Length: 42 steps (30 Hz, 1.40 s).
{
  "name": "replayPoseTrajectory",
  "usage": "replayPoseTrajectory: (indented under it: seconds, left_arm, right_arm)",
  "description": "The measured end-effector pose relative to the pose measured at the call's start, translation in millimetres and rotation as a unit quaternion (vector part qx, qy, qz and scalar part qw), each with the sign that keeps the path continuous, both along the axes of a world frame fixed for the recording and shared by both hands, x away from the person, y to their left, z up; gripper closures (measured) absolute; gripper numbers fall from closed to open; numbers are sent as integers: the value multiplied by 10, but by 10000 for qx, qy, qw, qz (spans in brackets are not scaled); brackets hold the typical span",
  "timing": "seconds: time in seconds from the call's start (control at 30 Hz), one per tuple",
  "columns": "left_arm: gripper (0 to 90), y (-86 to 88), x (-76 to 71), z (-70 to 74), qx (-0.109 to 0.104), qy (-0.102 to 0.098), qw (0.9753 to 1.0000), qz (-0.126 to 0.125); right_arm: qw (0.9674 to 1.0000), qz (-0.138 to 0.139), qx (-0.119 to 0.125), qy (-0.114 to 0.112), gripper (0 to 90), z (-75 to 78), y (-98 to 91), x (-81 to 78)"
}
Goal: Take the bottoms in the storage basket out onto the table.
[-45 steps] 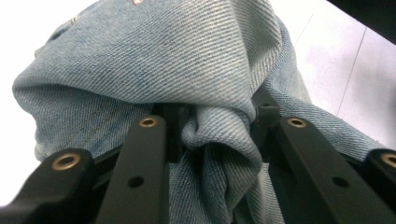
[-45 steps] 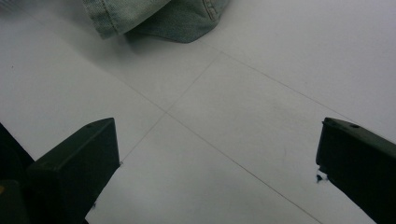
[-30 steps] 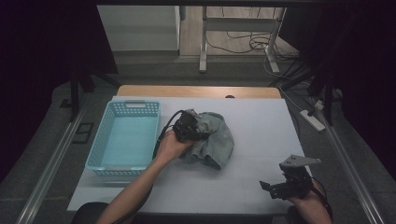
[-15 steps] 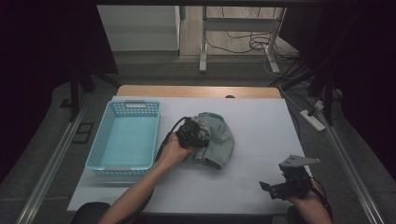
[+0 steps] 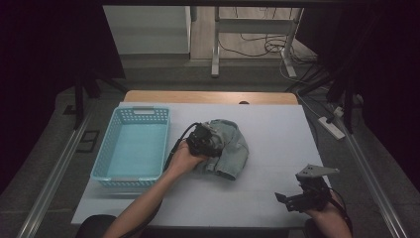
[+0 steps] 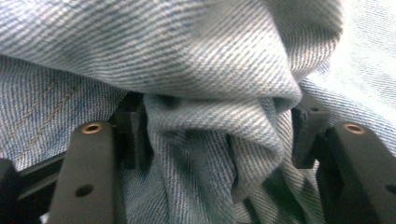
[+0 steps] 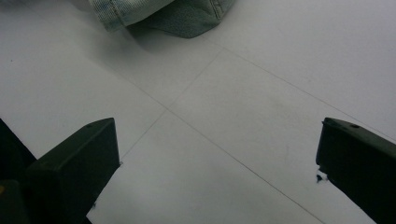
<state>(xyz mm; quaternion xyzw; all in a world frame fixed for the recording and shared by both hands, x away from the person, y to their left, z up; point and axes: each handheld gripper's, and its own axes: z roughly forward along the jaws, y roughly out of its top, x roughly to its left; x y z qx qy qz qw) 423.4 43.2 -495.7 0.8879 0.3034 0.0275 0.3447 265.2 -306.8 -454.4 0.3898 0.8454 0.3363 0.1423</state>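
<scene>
denim garment (image 5: 232,148) lies bunched on the desk (image 5: 277,129); left gripper (image 6: 217,135), jaws just opening, straddles a fold unpressed; right gripper (image 7: 217,154) open over bare desk.

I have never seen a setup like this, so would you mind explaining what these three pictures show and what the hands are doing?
A person sits at a white table and holds a hand-operated two-jaw gripper in each hand. The high view looks down from above the person; the other two come from cameras riding on the grippers, looking along their black jaws.

On the table lie a light blue plastic basket, which looks empty, and a crumpled piece of denim clothing.

The left gripper is pushed into the denim; a fold of cloth sits between its jaws, which have just been opening, so the pads no longer seem to press on it. The right gripper rests near the table's front right corner, jaws wide apart, holding nothing.
</scene>
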Motion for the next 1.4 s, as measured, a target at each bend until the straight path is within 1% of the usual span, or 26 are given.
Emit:
replayPoseTrajectory:
  seconds: [0.13,0.2,0.27,0.33,0.37,0.5,0.6,0.77,0.83,0.97,1.03,1.13,1.2,1.4]
  left_arm:
    - [334,7,4,37,-26,19,10000,-60]
    - [307,11,0,55,-38,-9,10000,-60]
    - [272,18,-4,74,-57,-41,9999,-81]
    - [219,24,-14,95,-125,-28,9999,-64]
    - [208,26,-16,103,-142,-27,9999,-77]
    - [198,32,-33,147,-200,52,9997,-94]
    - [170,37,-43,159,-322,103,9994,-113]
    - [124,42,-61,176,-326,31,9995,-34]
    - [108,49,-66,176,-345,8,9994,-61]
    - [104,52,-81,175,-282,-64,9996,-41]
    - [94,56,-85,176,-298,-56,9995,-6]
    - [78,66,-84,176,-380,-1,9992,-113]
    - [64,74,-86,184,-434,-40,9989,-189]
    - [47,85,-99,223,-496,-21,9983,-311]
  right_arm:
    - [10000,-10,14,-1,0,0,-3,2]
    - [10000,-17,20,8,0,0,-3,3]
    - [10000,-10,14,4,0,0,-2,3]
    - [10000,-17,16,3,0,1,-3,1]
    - [10000,-18,18,3,0,1,-3,1]
    - [10000,-26,37,-4,0,1,-6,2]
    - [10000,-13,34,-12,0,3,-8,1]
    - [10000,-8,35,-12,0,3,-8,0]
    - [10000,-16,45,-17,0,2,-8,1]
    - [10000,-12,16,-9,0,4,-5,-2]
    - [10000,-5,12,-16,0,5,-3,-4]
    - [10000,-13,43,-21,0,2,-5,-3]
    - [10000,-8,40,-26,0,2,-8,-1]
    - [10000,-14,14,-14,0,5,-4,-3]
